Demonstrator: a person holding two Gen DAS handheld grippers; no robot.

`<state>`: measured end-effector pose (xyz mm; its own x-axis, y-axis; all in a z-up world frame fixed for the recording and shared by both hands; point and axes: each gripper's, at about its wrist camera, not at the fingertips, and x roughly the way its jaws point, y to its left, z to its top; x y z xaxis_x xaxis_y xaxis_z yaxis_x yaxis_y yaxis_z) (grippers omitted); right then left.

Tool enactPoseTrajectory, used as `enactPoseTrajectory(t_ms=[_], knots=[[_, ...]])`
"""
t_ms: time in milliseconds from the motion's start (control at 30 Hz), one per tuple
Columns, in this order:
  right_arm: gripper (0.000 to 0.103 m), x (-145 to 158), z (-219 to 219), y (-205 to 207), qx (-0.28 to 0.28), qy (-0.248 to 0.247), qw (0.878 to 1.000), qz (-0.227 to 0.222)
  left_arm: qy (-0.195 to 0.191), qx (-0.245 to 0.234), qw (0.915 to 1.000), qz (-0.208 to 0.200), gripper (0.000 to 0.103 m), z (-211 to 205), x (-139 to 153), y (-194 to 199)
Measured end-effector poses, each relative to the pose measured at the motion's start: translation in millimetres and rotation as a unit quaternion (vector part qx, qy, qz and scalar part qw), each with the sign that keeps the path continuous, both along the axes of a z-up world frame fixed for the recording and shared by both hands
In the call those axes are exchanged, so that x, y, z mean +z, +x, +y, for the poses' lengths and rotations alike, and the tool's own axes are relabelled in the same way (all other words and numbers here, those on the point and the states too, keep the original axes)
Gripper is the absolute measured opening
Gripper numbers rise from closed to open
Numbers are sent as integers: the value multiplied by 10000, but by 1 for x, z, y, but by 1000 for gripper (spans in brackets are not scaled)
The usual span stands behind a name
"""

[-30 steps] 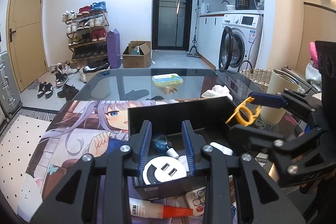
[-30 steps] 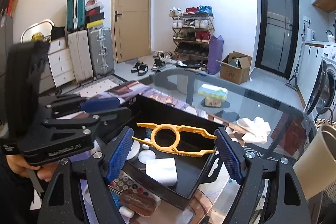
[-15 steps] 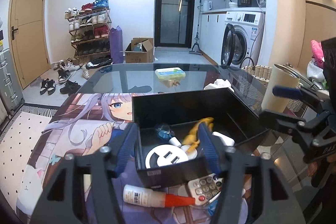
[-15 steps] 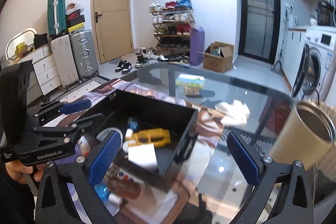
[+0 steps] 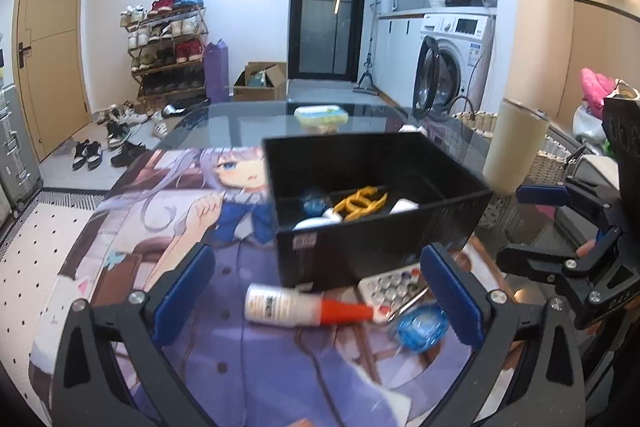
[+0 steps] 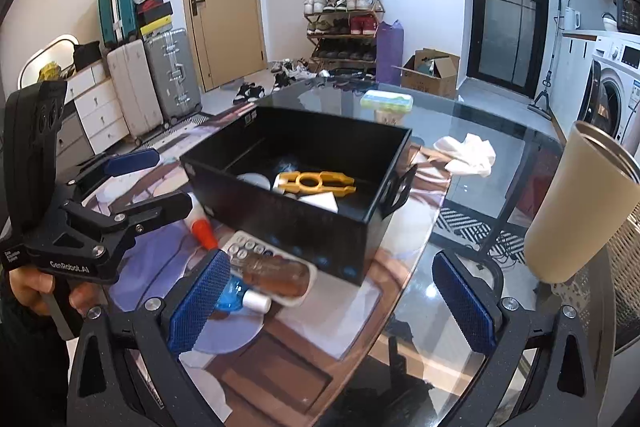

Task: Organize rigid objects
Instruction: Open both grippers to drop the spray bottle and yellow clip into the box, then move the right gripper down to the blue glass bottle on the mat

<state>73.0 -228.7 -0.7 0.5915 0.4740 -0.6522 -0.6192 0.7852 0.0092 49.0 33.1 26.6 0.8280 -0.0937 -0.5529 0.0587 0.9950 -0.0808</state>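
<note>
Inside the black box (image 6: pixel 320 227): one yellow clip (image 6: pixel 316 183).
My left tongs (image 5: pixel 320 301) are opening, my right tongs (image 6: pixel 332 303) spread wide (both empty); one glue bottle (image 5: pixel 296 307) outside.

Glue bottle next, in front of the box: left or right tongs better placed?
Left, probably. The glue bottle lies between the left tongs, whose jaws are opening. The right tongs are open over a brown bottle.
</note>
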Motion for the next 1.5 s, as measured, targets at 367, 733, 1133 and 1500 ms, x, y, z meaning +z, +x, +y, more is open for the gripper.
enactPoseTrajectory(t_ms=[367,733,1133,1500], knots=[[103,-24,13,-4,46,-331,9974,638,141,81,9985,528,103,9,-28,-2],[103,-46,46,-9,295,-642,9929,955,103,-76,9964,838,103,8,-37,5],[103,-49,69,-5,88,-907,9926,807,24,-107,9948,1012,103,12,-41,11],[103,-50,67,-8,22,-923,9925,803,192,-109,9928,1181,103,5,-44,20]])
